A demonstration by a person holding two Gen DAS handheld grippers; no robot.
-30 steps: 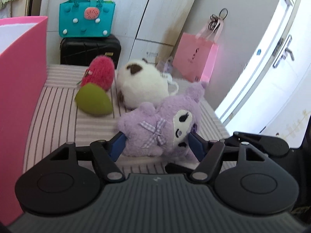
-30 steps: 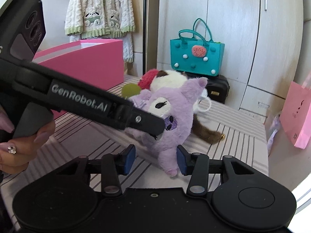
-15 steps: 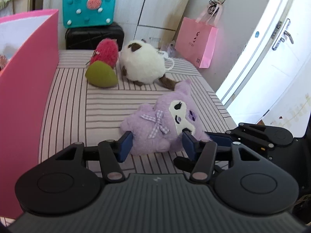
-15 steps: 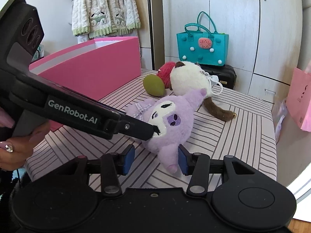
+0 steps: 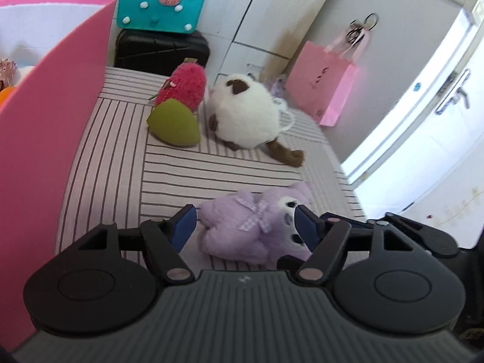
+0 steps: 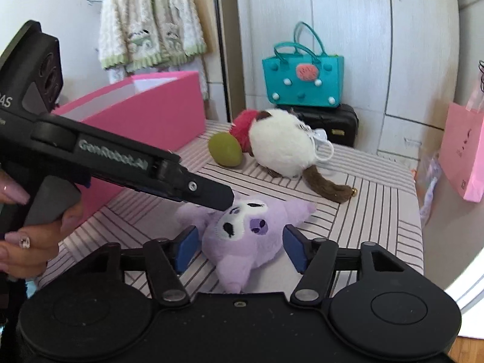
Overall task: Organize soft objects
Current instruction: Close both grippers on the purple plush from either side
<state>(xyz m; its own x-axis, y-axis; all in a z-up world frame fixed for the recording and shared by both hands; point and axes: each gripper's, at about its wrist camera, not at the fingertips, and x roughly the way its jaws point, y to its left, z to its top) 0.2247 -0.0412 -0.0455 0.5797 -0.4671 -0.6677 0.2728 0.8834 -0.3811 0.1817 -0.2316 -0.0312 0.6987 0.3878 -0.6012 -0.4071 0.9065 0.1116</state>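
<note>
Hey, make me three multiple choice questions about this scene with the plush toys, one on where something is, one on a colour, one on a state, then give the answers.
1. Where does the purple plush lie?
A. in the pink box
B. on the striped cloth
C. on the black suitcase

2. What colour is the bag on the black suitcase?
A. teal
B. yellow
C. white

3. How are the right tongs?
A. shut on the plush
B. open around the plush
C. out of view

Answers: 1 B, it rests on the striped cloth, outside the pink box. 2 A, the teal bag stands there. 3 B, both pads stand apart from its sides.
</note>
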